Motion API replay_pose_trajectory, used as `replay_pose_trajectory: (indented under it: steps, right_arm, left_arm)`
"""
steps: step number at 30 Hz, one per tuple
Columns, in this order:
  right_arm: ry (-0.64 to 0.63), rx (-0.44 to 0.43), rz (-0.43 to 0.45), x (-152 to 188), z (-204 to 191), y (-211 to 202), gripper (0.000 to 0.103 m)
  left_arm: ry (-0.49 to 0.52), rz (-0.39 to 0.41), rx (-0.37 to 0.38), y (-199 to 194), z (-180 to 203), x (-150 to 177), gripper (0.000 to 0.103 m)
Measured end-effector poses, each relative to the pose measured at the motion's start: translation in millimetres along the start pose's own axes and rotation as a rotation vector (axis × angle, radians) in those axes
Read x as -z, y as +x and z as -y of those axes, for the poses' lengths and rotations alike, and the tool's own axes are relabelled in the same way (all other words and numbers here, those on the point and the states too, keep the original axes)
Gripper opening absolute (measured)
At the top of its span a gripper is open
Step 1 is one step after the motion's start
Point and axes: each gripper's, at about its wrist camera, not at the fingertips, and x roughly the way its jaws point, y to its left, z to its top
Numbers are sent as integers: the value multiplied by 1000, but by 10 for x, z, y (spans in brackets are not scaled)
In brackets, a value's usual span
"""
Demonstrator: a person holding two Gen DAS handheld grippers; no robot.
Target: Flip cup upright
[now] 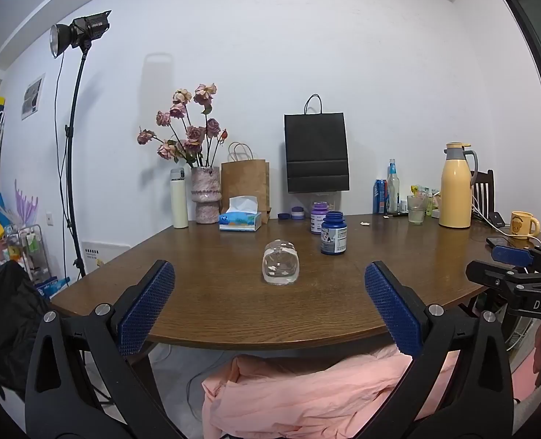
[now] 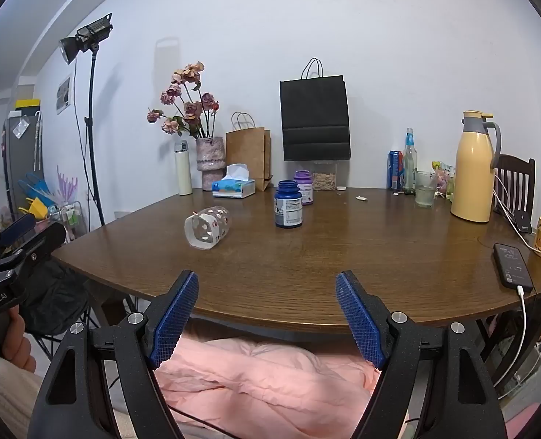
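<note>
- The left gripper (image 1: 268,294) hangs at the near table edge, jaws spread wide, holding nothing.
- The right gripper (image 2: 267,311) is likewise agape and empty.
- The clear cup (image 1: 280,262) lies on its side on the table (image 1: 215,303), apart from both.
- Just beyond the cup stands a blue bottle (image 1: 333,233), lid off, contents unseen.
- Far right of the cup, a glass (image 2: 425,189) holds cloudy liquid.

A: Where's the glass cup (image 1: 280,262)?
B: On its side on the brown table (image 1: 212,307), base toward the camera, just left of the blue pill bottle (image 1: 333,233).
A: And the left gripper (image 1: 269,305)?
B: Jaws spread wide at the near edge, holding nothing. The right gripper (image 1: 515,256) shows at the right, side-on
</note>
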Motion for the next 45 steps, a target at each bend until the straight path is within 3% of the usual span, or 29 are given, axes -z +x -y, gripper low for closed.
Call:
replay_pose_trajectory:
  steps: [45]
  right_arm:
    - [-3,0,-2,-1,50,-13,83]
  left_arm:
    - [1,1,-2,5,8,-1,103]
